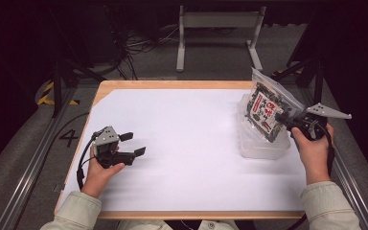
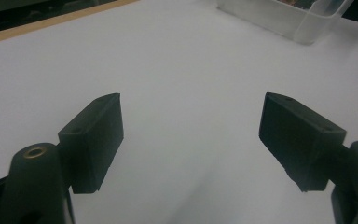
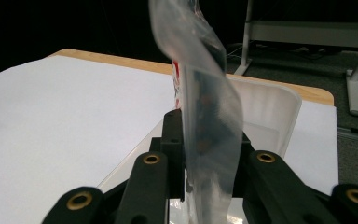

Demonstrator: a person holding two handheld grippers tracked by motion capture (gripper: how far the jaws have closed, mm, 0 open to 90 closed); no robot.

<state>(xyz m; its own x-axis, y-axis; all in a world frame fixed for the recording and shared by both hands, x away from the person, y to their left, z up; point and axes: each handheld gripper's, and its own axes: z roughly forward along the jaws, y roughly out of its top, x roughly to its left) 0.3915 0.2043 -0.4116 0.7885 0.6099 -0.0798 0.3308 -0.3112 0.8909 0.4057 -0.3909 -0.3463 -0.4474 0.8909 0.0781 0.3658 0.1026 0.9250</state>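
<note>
A clear zip bag [image 1: 268, 105] with a dark, red-and-white printed packet inside hangs tilted over a clear plastic tub [image 1: 261, 143] at the table's right side. My right gripper [image 1: 283, 118] is shut on the bag's lower right part. Seen from the right gripper view, the bag [image 3: 205, 112] rises between the closed jaws, and the tub [image 3: 275, 112] sits just beyond and below. My left gripper [image 1: 133, 143] rests low over the white sheet at the left, open with nothing between its fingers [image 2: 95, 140]. The tub's corner [image 2: 303, 21] lies far ahead of it.
A white sheet [image 1: 187, 143] covers most of the wooden table [image 1: 172, 84]. Beyond the far edge stand a white metal frame [image 1: 218, 33] and loose cables on a grey floor. Dark stands flank both sides of the table.
</note>
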